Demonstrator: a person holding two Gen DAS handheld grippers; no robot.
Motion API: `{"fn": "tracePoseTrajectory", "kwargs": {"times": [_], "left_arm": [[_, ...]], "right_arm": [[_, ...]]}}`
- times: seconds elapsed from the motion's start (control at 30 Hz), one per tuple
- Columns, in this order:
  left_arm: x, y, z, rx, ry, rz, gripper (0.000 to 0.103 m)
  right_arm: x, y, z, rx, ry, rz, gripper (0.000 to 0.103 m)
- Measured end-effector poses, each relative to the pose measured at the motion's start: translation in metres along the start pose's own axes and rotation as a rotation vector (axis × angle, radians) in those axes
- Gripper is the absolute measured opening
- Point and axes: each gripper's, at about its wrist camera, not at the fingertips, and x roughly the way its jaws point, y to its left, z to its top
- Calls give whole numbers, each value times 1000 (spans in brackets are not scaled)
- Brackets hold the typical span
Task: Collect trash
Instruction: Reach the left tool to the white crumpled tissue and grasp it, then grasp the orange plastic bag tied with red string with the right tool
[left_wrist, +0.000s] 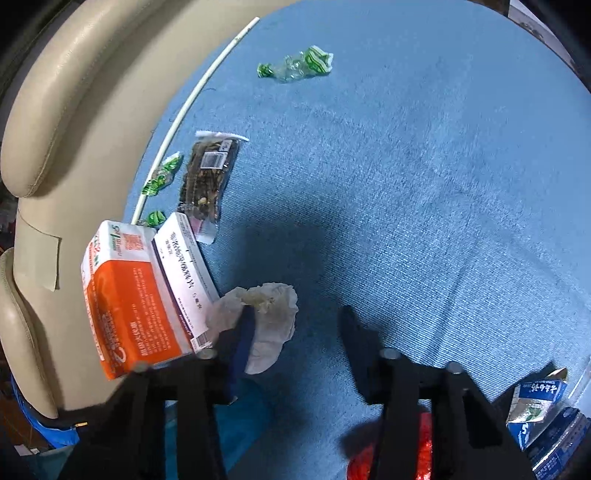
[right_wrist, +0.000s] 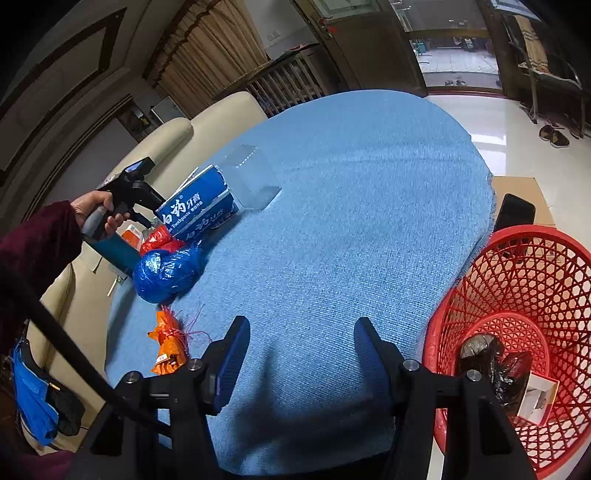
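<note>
In the left wrist view my left gripper (left_wrist: 295, 325) is open over the blue cloth; its left finger (left_wrist: 242, 339) lies against a crumpled white tissue (left_wrist: 269, 321). Beside it lie an orange-and-white box (left_wrist: 129, 295) and a white box (left_wrist: 184, 266). Farther off lie a dark snack wrapper (left_wrist: 208, 177), green wrappers (left_wrist: 162, 175) and a crushed clear wrapper (left_wrist: 299, 64). In the right wrist view my right gripper (right_wrist: 301, 350) is open and empty above the cloth. A red basket (right_wrist: 517, 295) at right holds a black bag (right_wrist: 495, 365) and a small box (right_wrist: 537, 400).
The right wrist view shows a blue toothpaste box (right_wrist: 199, 206), a clear plastic box (right_wrist: 253, 177), a blue bag (right_wrist: 166, 269), a red bag (right_wrist: 160, 238) and an orange wrapper (right_wrist: 170, 341). A cream sofa (left_wrist: 55, 110) borders the table. A white stick (left_wrist: 192, 99) lies along the edge.
</note>
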Motion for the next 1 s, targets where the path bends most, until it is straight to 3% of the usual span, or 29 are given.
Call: {"fn": "tracePoseTrajectory", "kwargs": {"times": [0.17, 0.4, 1.0], "left_arm": [[13, 3, -1, 25, -11, 19, 11], [9, -1, -7, 59, -80, 18, 8], [-111, -57, -77, 206, -334, -227, 7]], "right_arm": [[-1, 0, 0, -4, -5, -10, 63], [0, 2, 0, -11, -1, -16, 63], [-5, 31, 5, -83, -9, -11, 63]]}}
